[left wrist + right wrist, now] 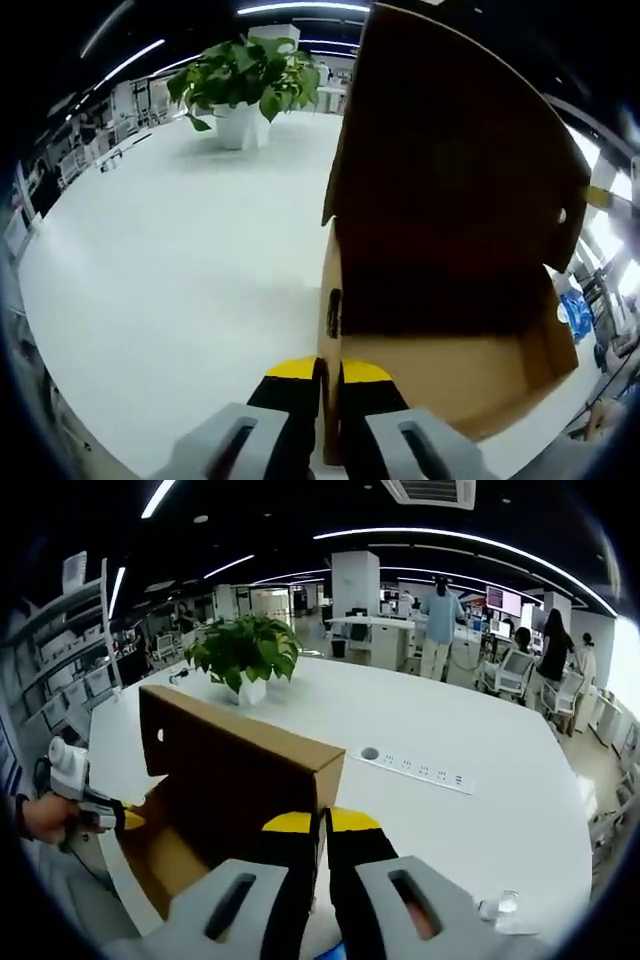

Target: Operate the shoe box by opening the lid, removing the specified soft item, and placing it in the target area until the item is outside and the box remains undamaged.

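Cardboard tearing is looming: both hand-held grippers, left (pixel 330 385) and right (pixel 325 845), are pinching shoe box (pixel 235 770) walls.

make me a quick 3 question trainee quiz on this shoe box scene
1. True or false: the shoe box lid stands raised.
2. What does the right tool clamp? A) the potted plant B) a wall of the box C) the power strip
3. Fill in: the left tool is shut on the box's ____.

Key
1. True. In the left gripper view the lid rises upright over the open box.
2. B. Its jaws pinch the cardboard edge.
3. Wall: the cardboard side runs between its jaws. Nothing soft can be seen in the visible part of the interior.
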`<state>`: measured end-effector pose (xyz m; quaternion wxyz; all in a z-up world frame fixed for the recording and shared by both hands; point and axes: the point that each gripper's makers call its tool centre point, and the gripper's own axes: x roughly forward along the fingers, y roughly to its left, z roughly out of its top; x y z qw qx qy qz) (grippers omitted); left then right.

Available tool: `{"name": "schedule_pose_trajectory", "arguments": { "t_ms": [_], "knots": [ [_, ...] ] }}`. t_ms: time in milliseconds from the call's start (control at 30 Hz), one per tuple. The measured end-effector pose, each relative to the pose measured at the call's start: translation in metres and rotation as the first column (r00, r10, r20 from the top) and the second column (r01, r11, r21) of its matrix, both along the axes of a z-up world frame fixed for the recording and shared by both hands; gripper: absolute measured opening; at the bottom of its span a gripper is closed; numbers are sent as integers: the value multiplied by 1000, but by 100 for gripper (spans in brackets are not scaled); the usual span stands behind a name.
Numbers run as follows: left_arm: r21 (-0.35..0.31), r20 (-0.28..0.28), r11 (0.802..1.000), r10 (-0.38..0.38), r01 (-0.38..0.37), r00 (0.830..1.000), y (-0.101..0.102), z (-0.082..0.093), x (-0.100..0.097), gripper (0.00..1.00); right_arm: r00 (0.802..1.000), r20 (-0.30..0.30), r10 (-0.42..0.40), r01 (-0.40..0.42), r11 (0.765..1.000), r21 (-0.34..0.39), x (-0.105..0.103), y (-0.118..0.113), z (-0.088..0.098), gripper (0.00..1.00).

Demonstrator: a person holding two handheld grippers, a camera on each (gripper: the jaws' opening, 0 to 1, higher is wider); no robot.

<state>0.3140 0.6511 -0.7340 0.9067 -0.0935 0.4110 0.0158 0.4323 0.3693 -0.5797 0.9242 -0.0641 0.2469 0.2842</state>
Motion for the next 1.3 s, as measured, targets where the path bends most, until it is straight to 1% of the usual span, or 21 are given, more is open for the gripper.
{"name": "schedule_pose_trajectory", "arguments": {
  "t_ms": [100,300,367,600,733,833,1067,1133,1200,1300],
  "knots": [
    [-23,7,1000,7,-7,1000,1,0,3,6,1000,3,3,-3,1000,0,-7,-1,0,1],
    [-41,11,999,6,-6,1000,2,0,6,6,1000,22,13,-12,999,-31,-17,-1,-1,1],
    [-52,12,999,3,-2,1000,1,0,5,6,1000,13,8,-8,1000,-15,-20,-2,-1,1],
    [-89,22,996,-23,25,999,0,0,3,8,1000,23,13,-12,999,-29,-35,-2,-5,1],
    [-96,23,994,-42,44,999,-4,3,-1,8,999,27,18,-17,999,-45,-44,-2,-7,1],
    [-105,23,993,-55,58,998,-6,4,-4,9,1000,17,11,-11,999,-38,-49,-3,-9,1],
    [-123,23,988,-94,96,995,-9,9,-8,11,1000,11,5,-5,999,-48,-63,-5,-15,1],
    [-118,27,987,-109,111,994,-9,12,-10,12,1000,8,3,-3,999,-45,-65,-5,-17,1],
    [-126,14,983,-133,134,991,-9,12,-13,16,1000,0,-3,3,1000,-22,-67,-6,-17,2],
    [-129,19,981,-141,142,990,-3,16,-18,19,1000,-2,-1,1,1000,-22,-71,-5,-18,2]
  ]
}}
